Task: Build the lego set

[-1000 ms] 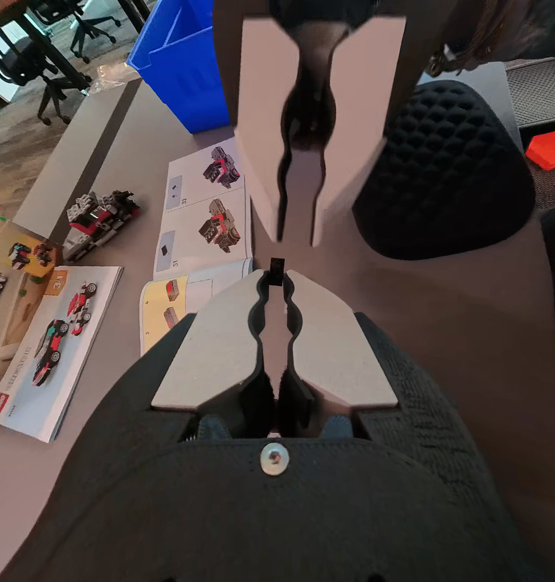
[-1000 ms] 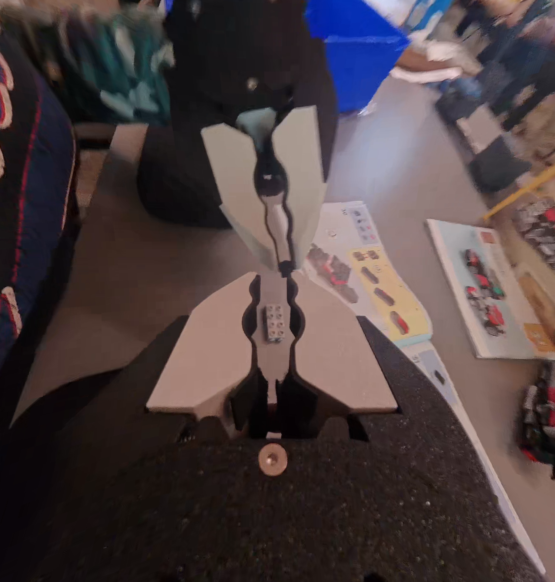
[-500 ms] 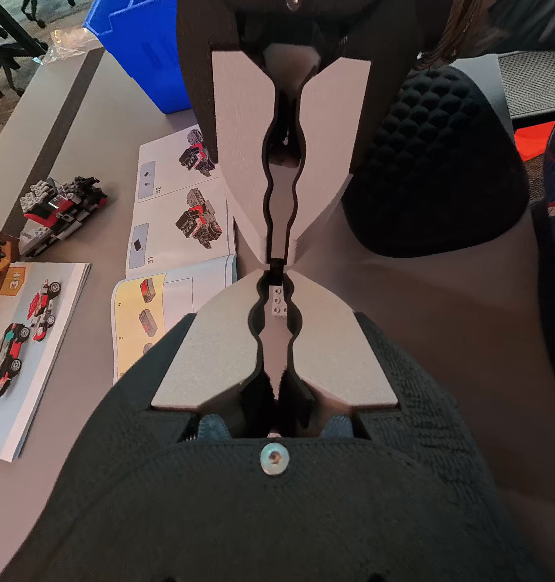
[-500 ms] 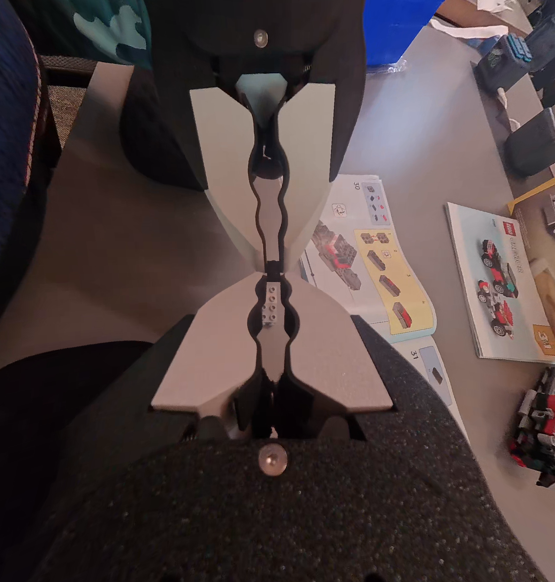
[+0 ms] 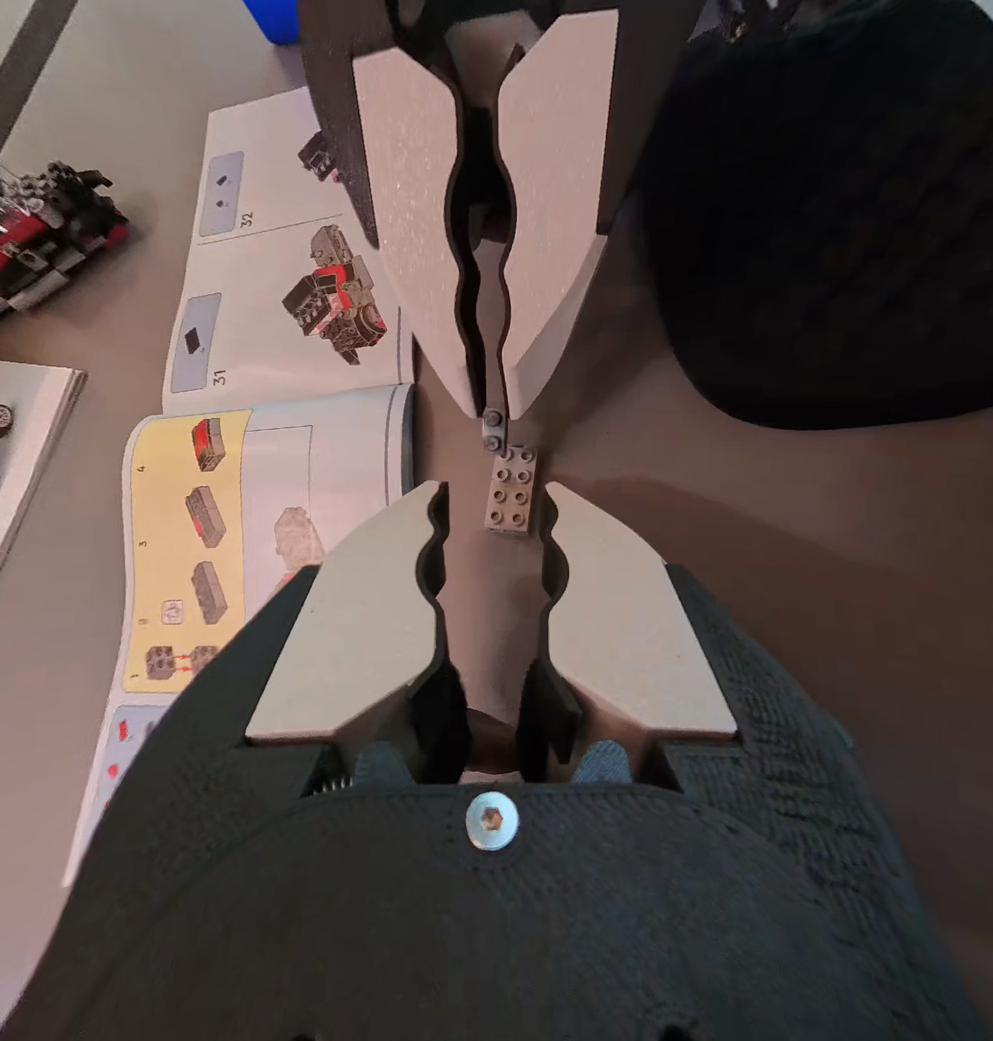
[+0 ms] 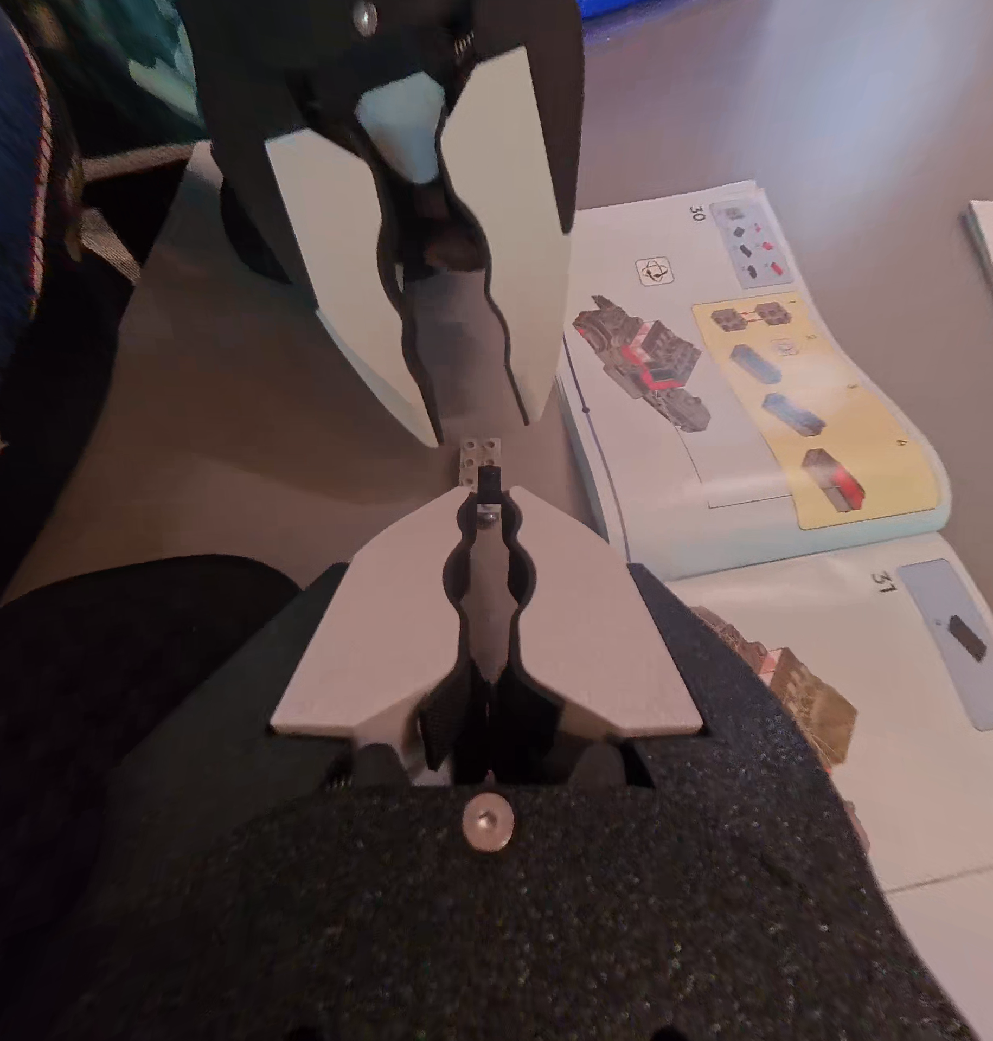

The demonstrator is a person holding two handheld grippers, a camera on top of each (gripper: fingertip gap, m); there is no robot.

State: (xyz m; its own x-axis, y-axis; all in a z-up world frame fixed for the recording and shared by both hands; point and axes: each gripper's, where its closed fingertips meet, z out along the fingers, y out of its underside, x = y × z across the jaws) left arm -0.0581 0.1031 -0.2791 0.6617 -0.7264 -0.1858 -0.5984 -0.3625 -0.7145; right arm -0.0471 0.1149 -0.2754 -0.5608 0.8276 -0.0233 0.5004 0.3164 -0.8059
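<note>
So we've just let go with our left gripper (image 5: pixel 493 493): half a second back its fingers were pinched around the grey 2x3 plate (image 5: pixel 510 489), now they're spread wide and the plate sits between the tips, apparently down on the surface (image 5: pixel 680 563), though we can't tell for sure. Our right gripper (image 6: pixel 484 489) is still clenched on the small dark piece (image 6: pixel 489 483), which touches the plate's near edge. Looks to us like the join didn't hold, or it's a regrip. The open instruction booklet (image 5: pixel 291 315) lies just beside, the half-built car (image 5: pixel 37 248) well off left.
</note>
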